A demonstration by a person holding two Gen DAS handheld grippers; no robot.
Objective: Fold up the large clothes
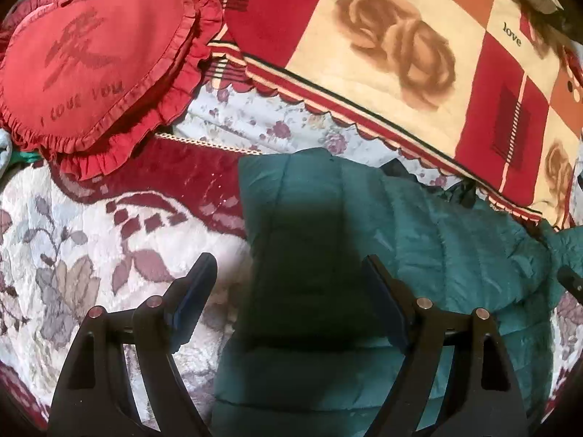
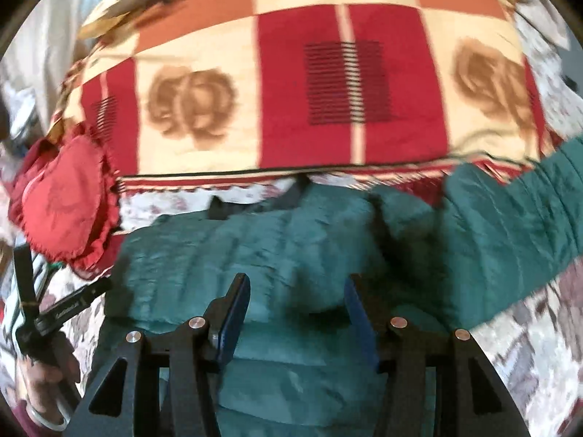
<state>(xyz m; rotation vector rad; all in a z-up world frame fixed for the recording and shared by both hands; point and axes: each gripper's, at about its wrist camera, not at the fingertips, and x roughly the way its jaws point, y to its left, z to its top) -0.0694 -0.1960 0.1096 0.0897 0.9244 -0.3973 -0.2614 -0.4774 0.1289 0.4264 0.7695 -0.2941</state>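
Observation:
A teal quilted puffer jacket point(image 1: 419, 240) lies spread on a bed. In the left wrist view my left gripper point(image 1: 288, 260) hangs open and wide over the jacket's left edge. One finger is above the bedspread and the other above the teal cloth, which its shadow darkens. The blurred right wrist view shows my right gripper point(image 2: 297, 280) open above the jacket point(image 2: 255, 240), with nothing pinched between its pads. One sleeve point(image 2: 510, 218) stretches away to the right. At the left edge of that view a hand holds the left gripper point(image 2: 54, 309).
A red heart-shaped frilled pillow point(image 1: 94, 73) lies at the back left. A thick folded quilt with roses and red squares point(image 1: 400, 54) runs along behind the jacket. The bedspread point(image 1: 73, 255) is white with a floral and maroon pattern.

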